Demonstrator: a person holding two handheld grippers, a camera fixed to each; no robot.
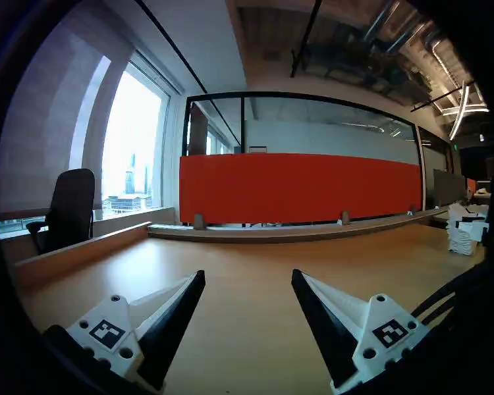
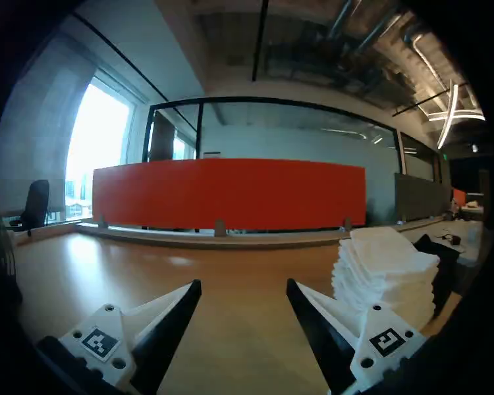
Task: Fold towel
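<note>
For the left claw (image 1: 247,272): released, spread wide, nothing between the two fingers and nothing touched. Poised low over the bare table (image 1: 260,253), pointing toward its far edge. Likewise for the right claw (image 2: 242,282): released, gaping about as wide, gripping nothing, touching nothing.

On every finger: a white plastic body, a black wedge-shaped inner face narrowing to a sharp tip, and a square black-and-white marker near the base.

As for the towels (image 2: 385,270): piled in a tall, neat stack of folded white cloth on the table, to the right of the right claw and past its right finger. Soft and matte, with layered edges slightly uneven down the side and a flat top. Just right of the stack, something black (image 2: 446,260), too unclear to name.

For the table: smooth pale wood with a light sheen, wide and flat. Along its far edge, a plain red partition panel (image 1: 300,187) with glass above. At far left, a black office chair (image 1: 69,207) beside a bright window (image 1: 132,151).
</note>
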